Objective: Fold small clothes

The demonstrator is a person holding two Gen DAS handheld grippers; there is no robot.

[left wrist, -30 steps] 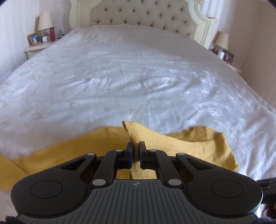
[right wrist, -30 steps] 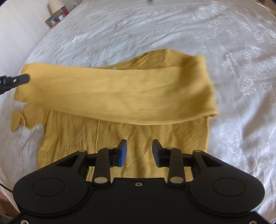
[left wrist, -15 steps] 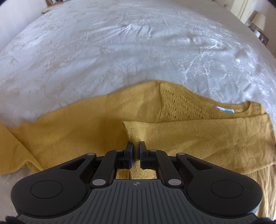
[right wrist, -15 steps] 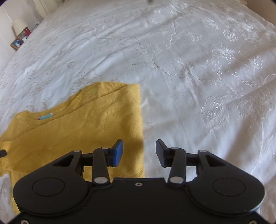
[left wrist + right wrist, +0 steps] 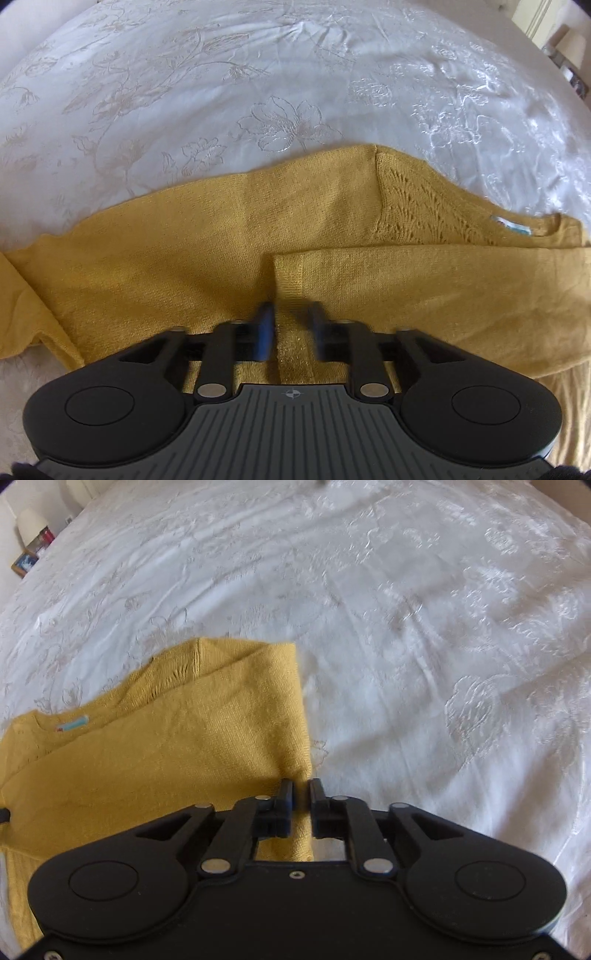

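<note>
Over the sweater (image 5: 184, 266), left tongs (image 5: 290, 325) are opening, right tongs (image 5: 301, 794) closing.

This is a bedroom in a home. A wide bed fills both views, covered by a white bedspread (image 5: 406, 646) of glossy fabric embroidered with flowers and trailing stems. At the far left of the right wrist view, beside the bed, stands a small lamp with a cream shade (image 5: 31, 524), and next to it a wooden-framed picture (image 5: 24, 563). At the far right of the left wrist view another pale lampshade (image 5: 576, 51) shows against a cream wall. A mustard-yellow knitted jumper (image 5: 184, 266) lies spread flat on the bedspread.
</note>
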